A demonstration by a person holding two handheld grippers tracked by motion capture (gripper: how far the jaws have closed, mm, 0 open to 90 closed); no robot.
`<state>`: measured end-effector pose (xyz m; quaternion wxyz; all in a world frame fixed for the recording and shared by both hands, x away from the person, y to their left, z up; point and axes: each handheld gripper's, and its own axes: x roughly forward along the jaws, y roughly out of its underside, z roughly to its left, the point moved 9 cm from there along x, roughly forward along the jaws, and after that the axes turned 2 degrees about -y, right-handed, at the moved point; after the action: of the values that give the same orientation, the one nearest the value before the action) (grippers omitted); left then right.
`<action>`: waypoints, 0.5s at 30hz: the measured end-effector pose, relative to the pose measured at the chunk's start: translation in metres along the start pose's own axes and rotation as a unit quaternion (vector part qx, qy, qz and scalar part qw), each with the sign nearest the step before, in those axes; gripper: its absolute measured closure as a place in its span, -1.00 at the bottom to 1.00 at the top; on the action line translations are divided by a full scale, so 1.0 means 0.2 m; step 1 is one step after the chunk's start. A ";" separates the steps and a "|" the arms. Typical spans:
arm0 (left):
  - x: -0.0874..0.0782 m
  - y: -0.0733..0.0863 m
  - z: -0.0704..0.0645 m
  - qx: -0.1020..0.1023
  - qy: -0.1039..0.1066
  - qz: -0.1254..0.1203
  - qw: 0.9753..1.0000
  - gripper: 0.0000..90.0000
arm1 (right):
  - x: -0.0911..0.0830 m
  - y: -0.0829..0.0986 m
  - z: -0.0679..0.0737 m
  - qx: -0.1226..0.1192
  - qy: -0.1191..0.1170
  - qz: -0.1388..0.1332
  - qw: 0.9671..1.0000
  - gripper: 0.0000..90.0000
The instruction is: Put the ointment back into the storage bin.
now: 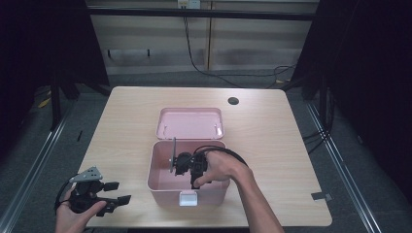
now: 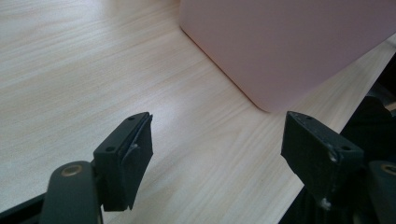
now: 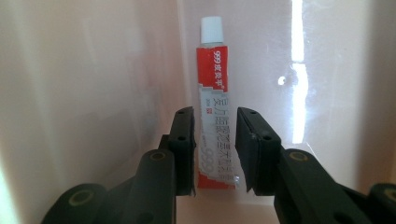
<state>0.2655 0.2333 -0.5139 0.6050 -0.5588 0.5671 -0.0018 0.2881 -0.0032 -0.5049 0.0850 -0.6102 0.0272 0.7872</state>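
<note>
Inside the pink box, the right gripper clasped a red-and-white tube — the left gripper rested with jaws released on the desk.

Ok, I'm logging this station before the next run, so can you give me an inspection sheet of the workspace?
Surface: light wood table, with a dark round hole near its far edge.
Job's things: open pink box at mid-table, its lid lying behind it; a red and white tube inside the box.
Clutter: nothing seen.
Grippers: right gripper reaches down into the box, jaws on either side of the tube, whether they touch it I cannot tell; left gripper open above the table beside the box.
Cables: black cable looping from the right gripper; more cables on the floor behind.
Surroundings: dark curtains at both sides, panelled wall behind.
</note>
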 end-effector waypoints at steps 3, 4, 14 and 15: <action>0.00 0.00 0.00 -0.001 0.000 0.000 1.000 -0.45 | -0.02 0.01 -0.01 0.002 0.003 0.000 1.000 0.52; 0.00 0.00 0.00 -0.001 0.000 0.001 1.000 -0.45 | -0.02 0.01 0.00 0.003 0.000 -0.003 1.000 0.51; 0.00 0.00 0.00 -0.001 0.000 0.002 1.000 -0.46 | -0.07 -0.01 0.01 0.000 0.012 -0.015 1.000 0.50; 0.00 0.00 0.00 -0.001 0.001 0.003 1.000 -0.46 | -0.08 0.00 0.01 -0.002 0.016 -0.007 1.000 0.50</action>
<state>0.2660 0.2336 -0.5148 0.6039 -0.5582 0.5690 0.0003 0.2906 -0.0039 -0.4886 0.0890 -0.6230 0.0227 0.7768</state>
